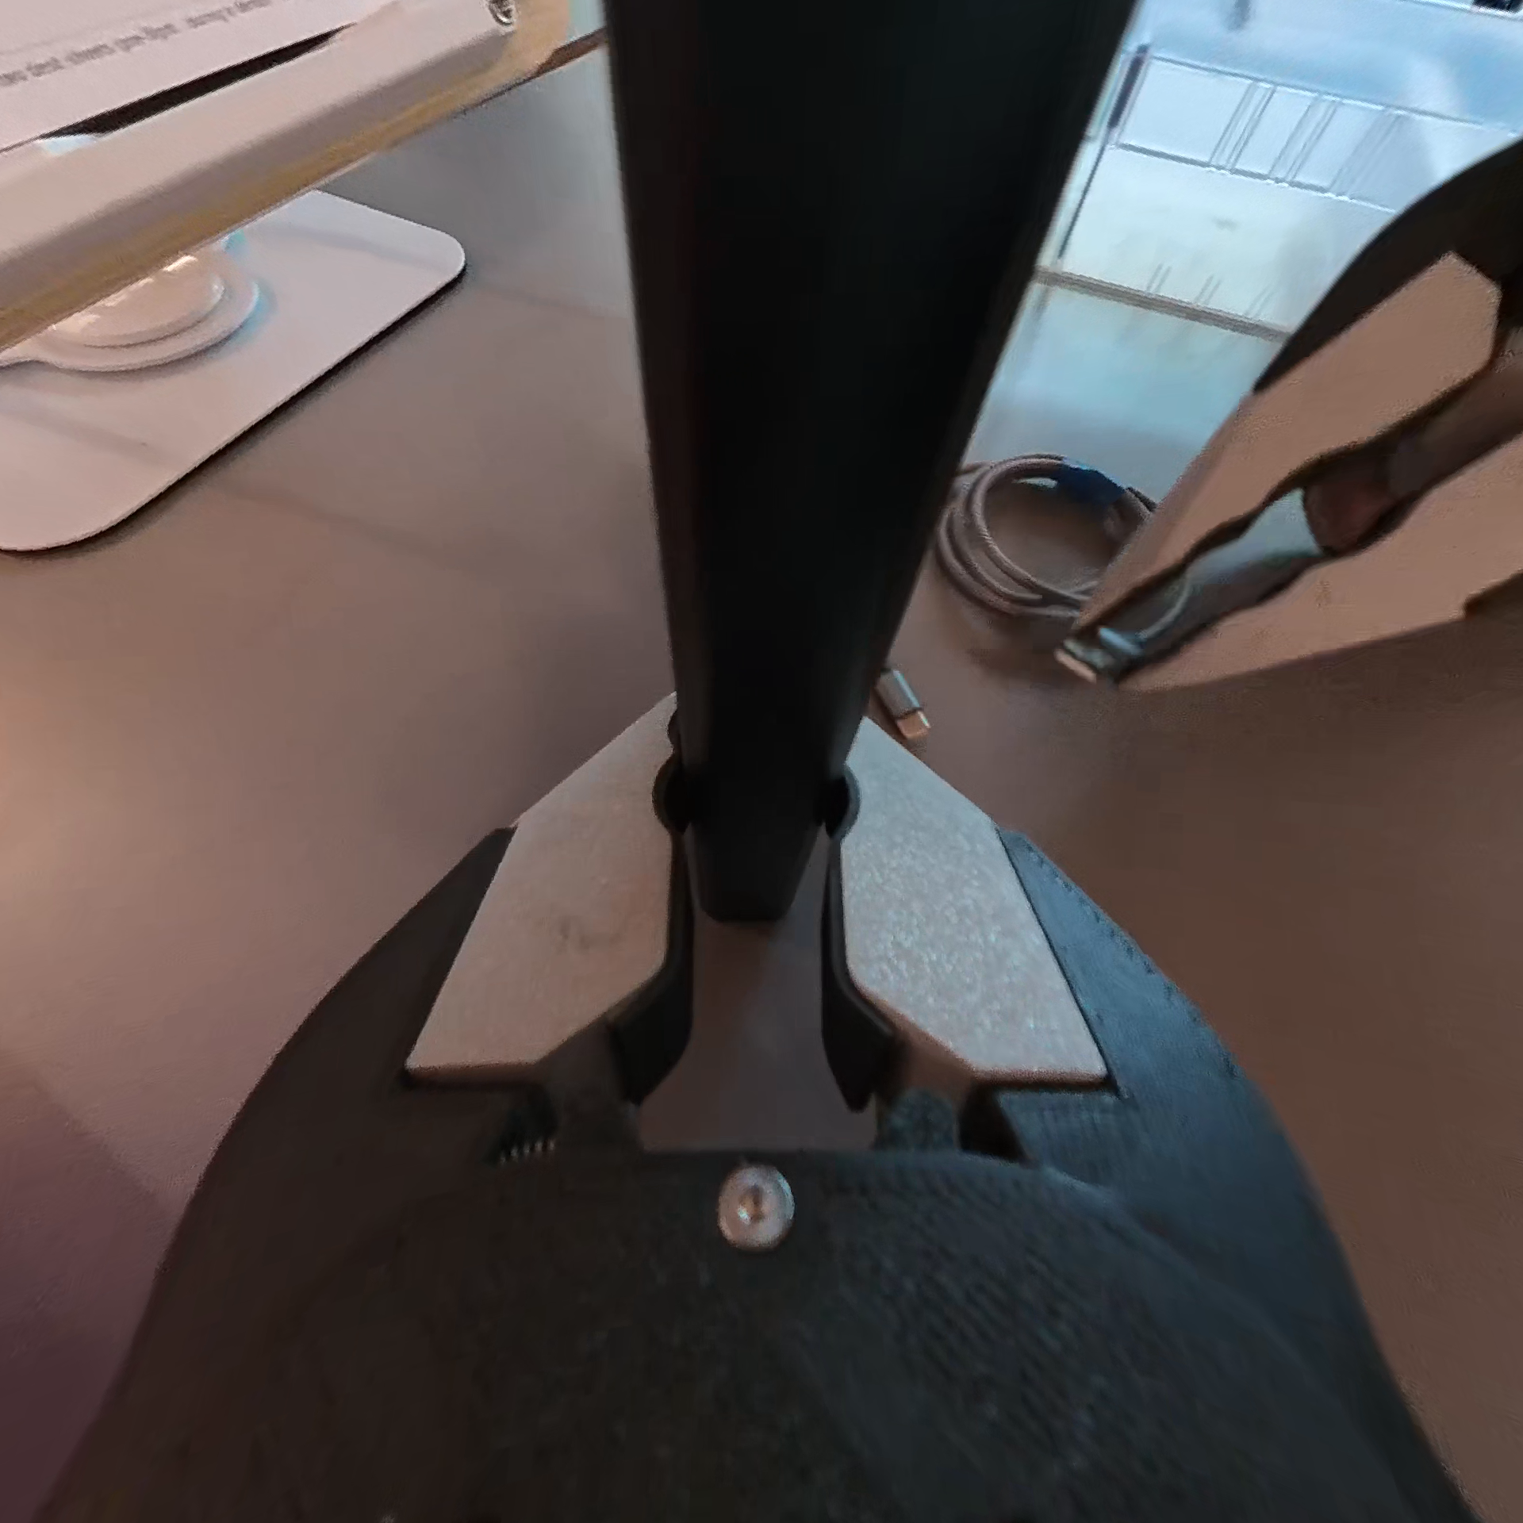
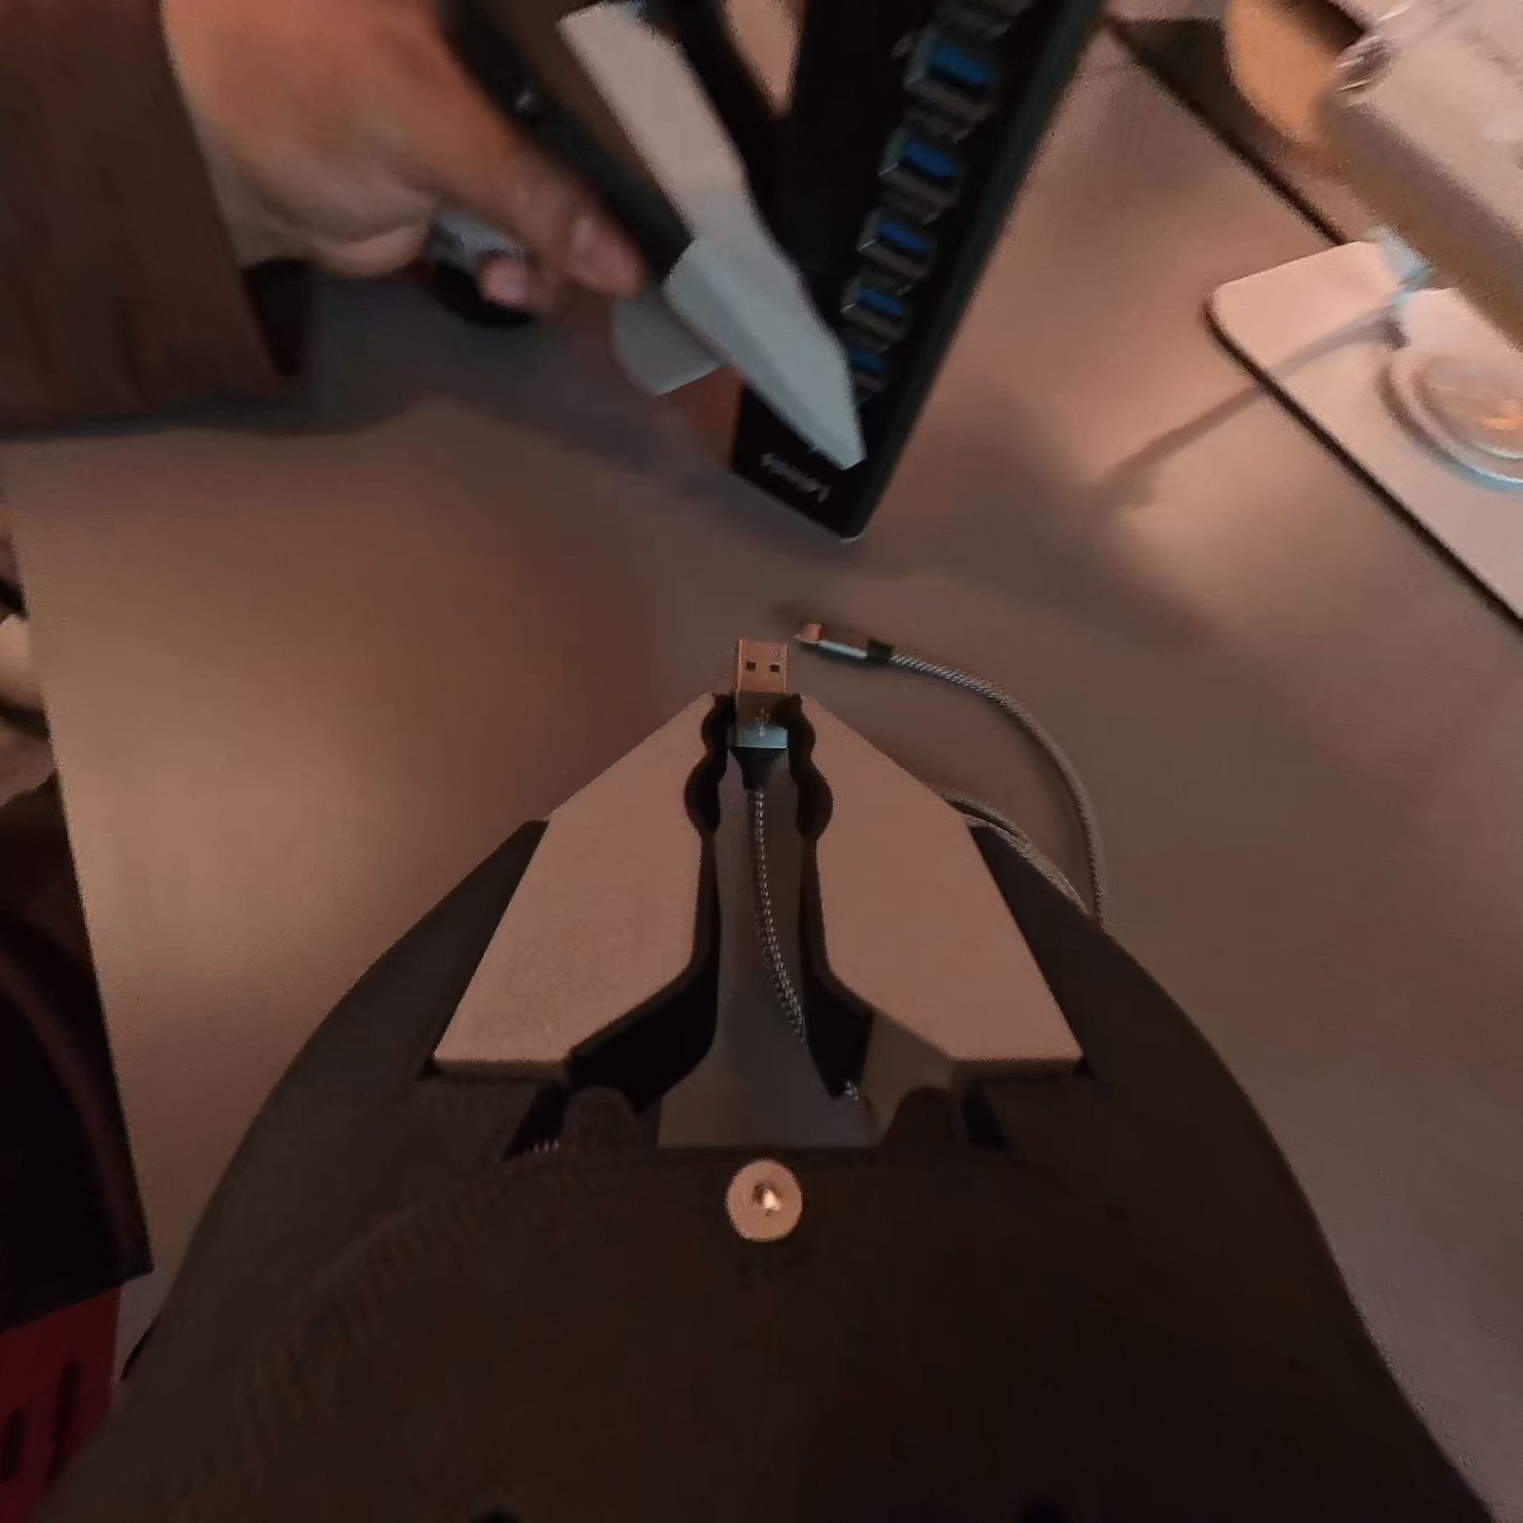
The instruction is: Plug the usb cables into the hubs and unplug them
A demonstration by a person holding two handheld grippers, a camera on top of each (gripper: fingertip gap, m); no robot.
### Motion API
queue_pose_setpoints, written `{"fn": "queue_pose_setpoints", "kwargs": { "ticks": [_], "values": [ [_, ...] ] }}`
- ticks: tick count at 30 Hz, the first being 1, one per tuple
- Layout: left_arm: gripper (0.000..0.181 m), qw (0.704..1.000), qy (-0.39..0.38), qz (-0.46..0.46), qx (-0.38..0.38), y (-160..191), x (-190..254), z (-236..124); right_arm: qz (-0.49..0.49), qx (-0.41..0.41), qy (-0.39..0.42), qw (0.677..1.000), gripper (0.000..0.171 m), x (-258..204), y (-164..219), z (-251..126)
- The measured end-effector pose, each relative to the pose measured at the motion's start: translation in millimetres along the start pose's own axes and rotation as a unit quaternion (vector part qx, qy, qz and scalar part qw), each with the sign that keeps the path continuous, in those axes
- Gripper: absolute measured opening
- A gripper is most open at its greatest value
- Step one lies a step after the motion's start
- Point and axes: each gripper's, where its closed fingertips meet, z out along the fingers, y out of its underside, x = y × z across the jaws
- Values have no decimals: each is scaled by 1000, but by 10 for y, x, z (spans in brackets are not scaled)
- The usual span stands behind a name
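I have the left tool (image 1: 754, 812) clamped on the near end of the black hub (image 1: 841, 330), which stretches away ahead of it, its row of blue ports (image 2: 915, 239) showing only in the right wrist view. The right tool (image 2: 762, 709) is closed on the plug (image 2: 760, 669) of the braided cable (image 2: 1063, 791), metal tip poking out just past its tips; the rest of the cable trails off to its right across the counter (image 2: 412, 659), where a loose second plug (image 2: 841, 649) lies just ahead. Plug and hub are well apart. I'd hold the hub steady, square the plug to one port, then push straight in without twisting.
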Motion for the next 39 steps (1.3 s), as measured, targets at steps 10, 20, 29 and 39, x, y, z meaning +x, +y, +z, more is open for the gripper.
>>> {"fn": "queue_pose_setpoints", "kwargs": {
  "ticks": [10,20,29,39],
  "values": [
    [29,1000,11,15,-2,-17,212,60,16,46,58,997,11,223,-194,-94],
    [29,998,49,25,-5,-44,408,129,4,45,68,997,11,232,-205,-92],
    [29,999,33,14,-12,-15,387,127,13,62,63,996,12,209,-168,-158],
    [29,999,33,17,-27,23,396,149,59,101,27,993,12,208,-208,-248]
  ]
}}
